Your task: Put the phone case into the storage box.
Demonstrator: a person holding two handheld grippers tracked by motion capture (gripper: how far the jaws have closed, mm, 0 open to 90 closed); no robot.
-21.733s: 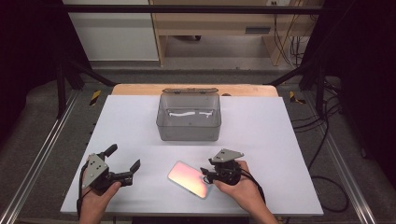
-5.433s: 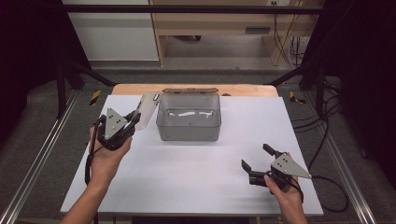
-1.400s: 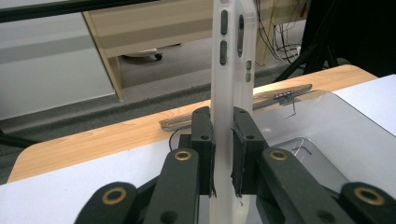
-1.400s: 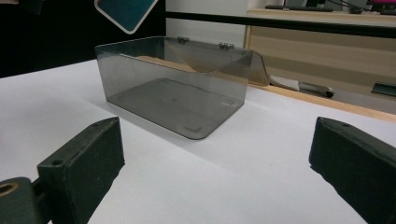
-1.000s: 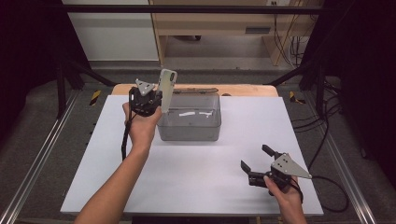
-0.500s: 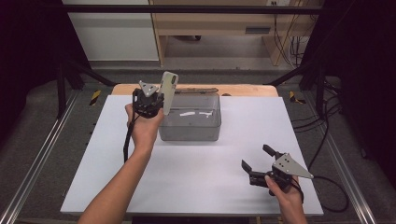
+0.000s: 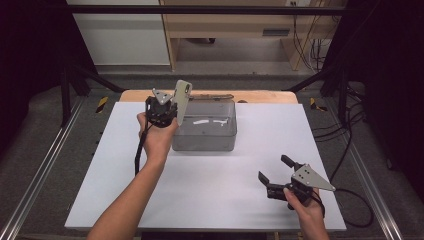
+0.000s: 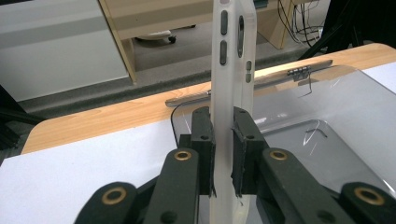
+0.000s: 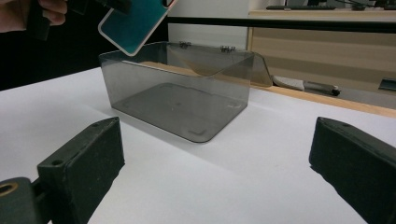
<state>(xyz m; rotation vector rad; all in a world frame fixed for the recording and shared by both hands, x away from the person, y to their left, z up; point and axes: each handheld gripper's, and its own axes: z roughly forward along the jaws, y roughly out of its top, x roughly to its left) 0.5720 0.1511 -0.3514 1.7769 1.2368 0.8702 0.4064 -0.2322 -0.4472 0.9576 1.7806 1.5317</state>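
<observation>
In my left gripper view the phone case (image 8: 232, 70) runs off the top of frame, and its lower end is hidden behind my jaws. It hangs over the left rim of the open smoky box (image 7: 205, 126), with bare white table (image 7: 210, 190) all round. My left gripper (image 7: 167, 114) is clamped on the case; my right gripper (image 7: 275, 172) rests near the table's front edge, jaws wide apart, empty.

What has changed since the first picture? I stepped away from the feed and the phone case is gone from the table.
The left gripper has picked up the phone case from the table's near side, and carried it up and back to the clear box's left rim; its fingers clamp the case on edge. The right gripper moved right and rests open. The box has not moved, lid open.
</observation>
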